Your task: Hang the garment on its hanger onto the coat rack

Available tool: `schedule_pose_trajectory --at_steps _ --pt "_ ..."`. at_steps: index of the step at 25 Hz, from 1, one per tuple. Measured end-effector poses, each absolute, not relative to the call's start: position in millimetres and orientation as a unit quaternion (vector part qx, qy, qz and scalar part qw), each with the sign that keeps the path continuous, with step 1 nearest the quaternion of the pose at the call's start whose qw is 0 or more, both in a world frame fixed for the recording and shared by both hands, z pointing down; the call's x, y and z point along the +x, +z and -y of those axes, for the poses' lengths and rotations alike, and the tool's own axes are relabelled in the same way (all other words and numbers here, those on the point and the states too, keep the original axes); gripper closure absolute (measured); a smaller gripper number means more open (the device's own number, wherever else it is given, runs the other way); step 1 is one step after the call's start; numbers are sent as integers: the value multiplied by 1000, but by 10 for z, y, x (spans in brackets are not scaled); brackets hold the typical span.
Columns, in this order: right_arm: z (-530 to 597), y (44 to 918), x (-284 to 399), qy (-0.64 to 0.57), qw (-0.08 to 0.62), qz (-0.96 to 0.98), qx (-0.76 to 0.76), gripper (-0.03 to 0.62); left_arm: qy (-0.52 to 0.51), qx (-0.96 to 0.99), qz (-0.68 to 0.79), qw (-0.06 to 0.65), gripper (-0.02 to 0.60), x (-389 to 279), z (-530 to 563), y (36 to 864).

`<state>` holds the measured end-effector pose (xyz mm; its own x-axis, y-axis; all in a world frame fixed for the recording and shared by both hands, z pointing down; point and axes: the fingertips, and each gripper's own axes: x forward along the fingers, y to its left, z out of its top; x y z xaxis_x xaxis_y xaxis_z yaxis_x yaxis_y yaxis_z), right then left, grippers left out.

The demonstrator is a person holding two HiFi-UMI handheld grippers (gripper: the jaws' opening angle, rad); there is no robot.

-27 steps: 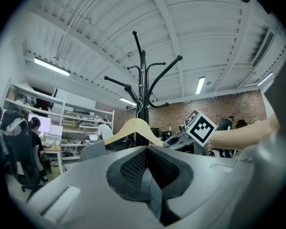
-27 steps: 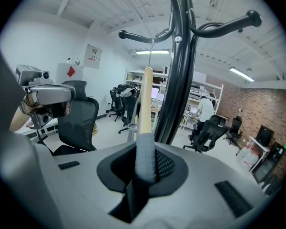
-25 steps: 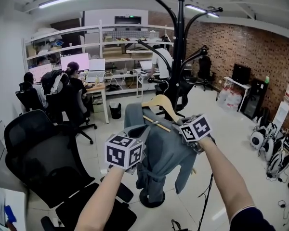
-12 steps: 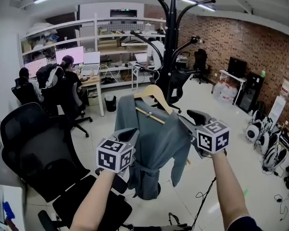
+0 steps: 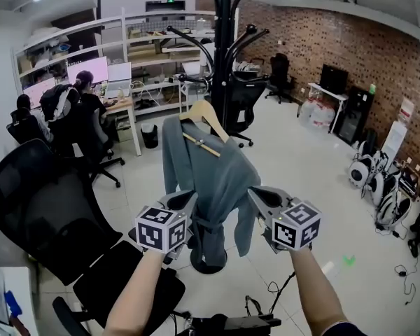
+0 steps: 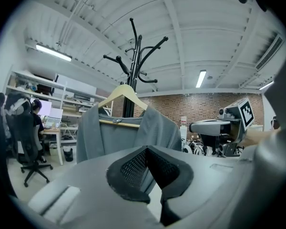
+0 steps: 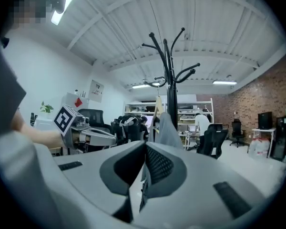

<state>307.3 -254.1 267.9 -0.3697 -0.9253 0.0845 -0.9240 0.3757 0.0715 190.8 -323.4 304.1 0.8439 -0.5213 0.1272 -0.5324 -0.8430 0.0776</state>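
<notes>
The grey garment (image 5: 211,180) hangs on its wooden hanger (image 5: 207,115) from a low hook of the black coat rack (image 5: 224,54), free of both grippers. My left gripper (image 5: 193,197) is shut and empty, just left of the garment's lower half. My right gripper (image 5: 255,192) has just been closing with nothing between its jaws and is now shut, a little right of the sleeve. The left gripper view shows the garment (image 6: 119,137) ahead beyond the shut tips (image 6: 147,148). In the right gripper view the garment (image 7: 168,129) is edge-on behind the shut tips (image 7: 145,144).
A black office chair (image 5: 49,208) stands close at the left. The rack's round base (image 5: 208,263) sits on the floor below the garment. People sit at desks (image 5: 77,103) at the back left. Small robots (image 5: 378,187) line the brick wall at right.
Both grippers have drawn back and down from the garment. The right one has moved off the sleeve side and closed. The garment now hangs on its own from the rack.
</notes>
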Motion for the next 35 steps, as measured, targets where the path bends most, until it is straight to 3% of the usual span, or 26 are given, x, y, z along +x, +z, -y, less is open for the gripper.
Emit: schedule_pose_trajectory --at_steps 35 --pt "2484 2898 2785 8 55 863 503 591 38 962 263 60 584 2004 2933 3102"
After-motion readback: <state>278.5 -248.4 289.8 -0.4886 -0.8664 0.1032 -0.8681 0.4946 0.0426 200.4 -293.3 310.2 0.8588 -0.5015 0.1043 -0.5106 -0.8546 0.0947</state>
